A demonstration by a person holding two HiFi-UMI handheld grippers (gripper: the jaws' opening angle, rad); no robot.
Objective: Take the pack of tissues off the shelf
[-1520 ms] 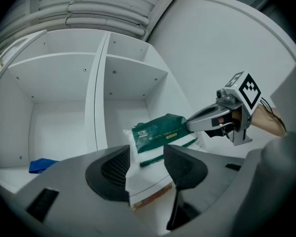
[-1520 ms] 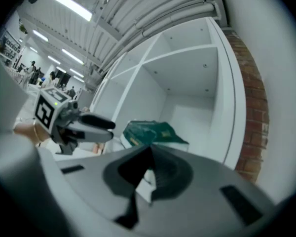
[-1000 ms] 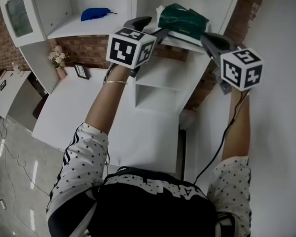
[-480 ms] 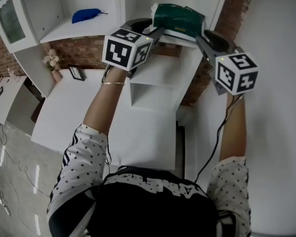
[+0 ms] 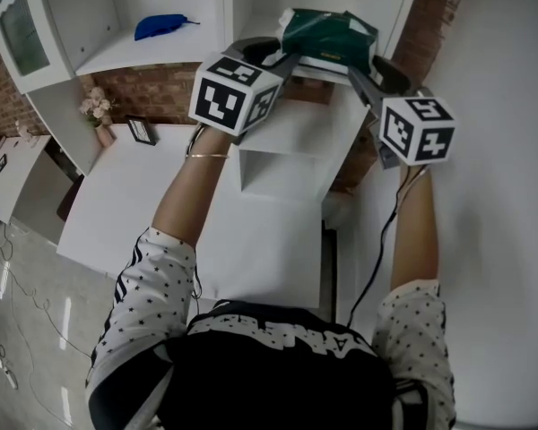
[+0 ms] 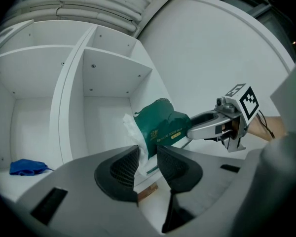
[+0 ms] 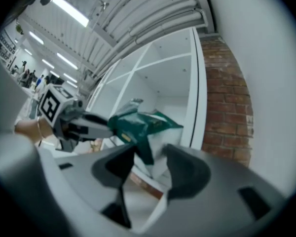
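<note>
The pack of tissues, dark green with white plastic ends, lies on the upper right shelf. My left gripper reaches its left end. In the left gripper view the jaws have just been closing, and the left gripper pinches the white flap of the pack between its pads. My right gripper is at the pack's right end. Its jaws have just been opening, and in the right gripper view the right gripper stands wide with the end of the pack between the jaws, untouched.
A blue cloth lies in the left shelf compartment. On the white desk stand a small vase of flowers and a picture frame. A glass cabinet door hangs at far left. A brick wall borders the shelf's right.
The right gripper has shifted a little left, closer to the pack's end. The left gripper has hardly moved. The pack lies where it was on the shelf.
</note>
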